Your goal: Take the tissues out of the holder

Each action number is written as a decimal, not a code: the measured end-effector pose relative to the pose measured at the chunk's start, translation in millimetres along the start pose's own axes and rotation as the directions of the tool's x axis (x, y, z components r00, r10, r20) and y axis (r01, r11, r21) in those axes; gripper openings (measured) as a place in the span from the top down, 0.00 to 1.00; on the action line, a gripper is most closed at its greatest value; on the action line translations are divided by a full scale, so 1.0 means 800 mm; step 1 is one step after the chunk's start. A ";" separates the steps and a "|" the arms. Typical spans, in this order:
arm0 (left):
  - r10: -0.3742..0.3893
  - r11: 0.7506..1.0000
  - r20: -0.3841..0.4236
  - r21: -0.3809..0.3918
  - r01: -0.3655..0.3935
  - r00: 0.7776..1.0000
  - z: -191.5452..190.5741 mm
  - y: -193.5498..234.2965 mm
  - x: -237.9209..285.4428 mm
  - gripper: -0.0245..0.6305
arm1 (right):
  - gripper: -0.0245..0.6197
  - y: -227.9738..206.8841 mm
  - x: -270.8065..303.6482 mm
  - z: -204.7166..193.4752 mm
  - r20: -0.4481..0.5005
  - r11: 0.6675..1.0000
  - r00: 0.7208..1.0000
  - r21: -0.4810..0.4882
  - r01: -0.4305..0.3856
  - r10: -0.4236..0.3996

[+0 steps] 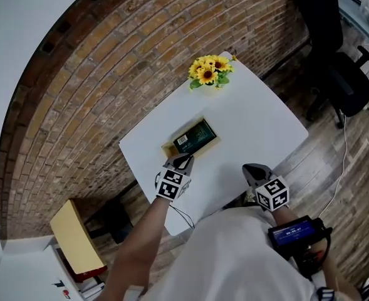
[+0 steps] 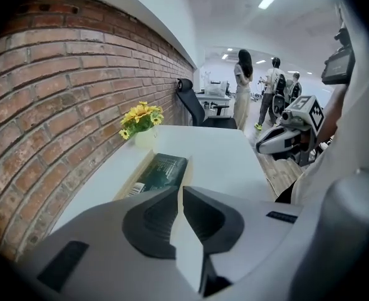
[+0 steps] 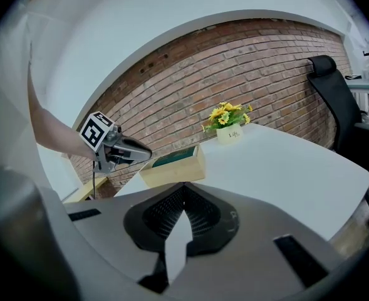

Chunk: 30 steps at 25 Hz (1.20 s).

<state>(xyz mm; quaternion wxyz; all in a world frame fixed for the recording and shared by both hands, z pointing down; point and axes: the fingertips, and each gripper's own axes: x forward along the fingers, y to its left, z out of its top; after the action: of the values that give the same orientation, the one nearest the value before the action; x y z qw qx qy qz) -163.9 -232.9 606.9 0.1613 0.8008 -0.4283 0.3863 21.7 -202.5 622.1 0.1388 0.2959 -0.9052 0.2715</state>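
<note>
Since the tissues are sitting flat inside the holder, with the dark green pack filling it edge to edge, I'm calling this basically zero progress on the actual job. The holder is lying around the middle of the head view, on the left part of the white table. The flowers are standing well apart above it, near the far corner.

The left gripper is hanging right at the holder's lower-left end, with its tip pointing down at it. Its jaws are pressing together with nothing between them, so it isn't gripping anything. I'm not managing to tell from any view whether the tip is actually touching the wood or the pack. It's sitting just beside them at the very least.

The right gripper is hovering lower right of centre, over the near table edge, well apart from the holder. Its jaws are sitting tip to tip too, and it's carrying nothing.

So I'm guessing pretty much everything is left to do. One gripper is going to need to spread its jaws, get hold of the pack and lift it clear. The other is probably going to be pinning the holder so it isn't coming up along with it. The pack is looking like a snug fit, so I'm expecting the pinch on an edge to be the fiddly bit.
</note>
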 end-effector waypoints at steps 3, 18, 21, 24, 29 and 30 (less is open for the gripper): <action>-0.014 0.999 -0.030 0.046 0.015 0.999 0.006 0.015 0.010 0.93 | 0.95 -0.004 0.001 -0.002 -0.001 1.000 1.000 0.013 0.008 -0.008; -0.086 0.963 -0.318 0.217 0.161 0.944 -0.017 0.066 0.056 0.60 | 0.95 -0.020 -0.018 -0.020 -0.013 0.995 0.997 0.064 0.080 -0.079; -0.118 0.955 -0.359 0.216 0.205 0.926 -0.020 0.068 0.064 0.55 | 0.95 -0.025 -0.022 -0.025 -0.016 0.992 0.995 0.078 0.097 -0.096; -0.152 0.938 -0.403 0.230 0.261 0.902 -0.019 0.066 0.069 0.52 | 0.95 -0.029 -0.025 -0.028 -0.017 0.990 0.994 0.087 0.111 -0.110; -0.205 0.921 -0.445 0.214 0.326 0.872 -0.016 0.065 0.071 0.50 | 0.95 -0.035 -0.027 -0.029 -0.015 0.987 0.992 0.098 0.127 -0.126; -0.215 0.919 -0.449 0.207 0.335 0.867 -0.015 0.064 0.071 0.50 | 0.95 -0.035 -0.027 -0.029 -0.014 0.987 0.992 0.099 0.128 -0.128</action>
<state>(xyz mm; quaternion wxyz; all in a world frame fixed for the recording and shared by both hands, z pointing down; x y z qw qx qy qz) -192.3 -287.8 653.7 0.1887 0.7673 -0.2056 0.5774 58.2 -198.4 643.4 0.1444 0.3589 -0.8692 0.3080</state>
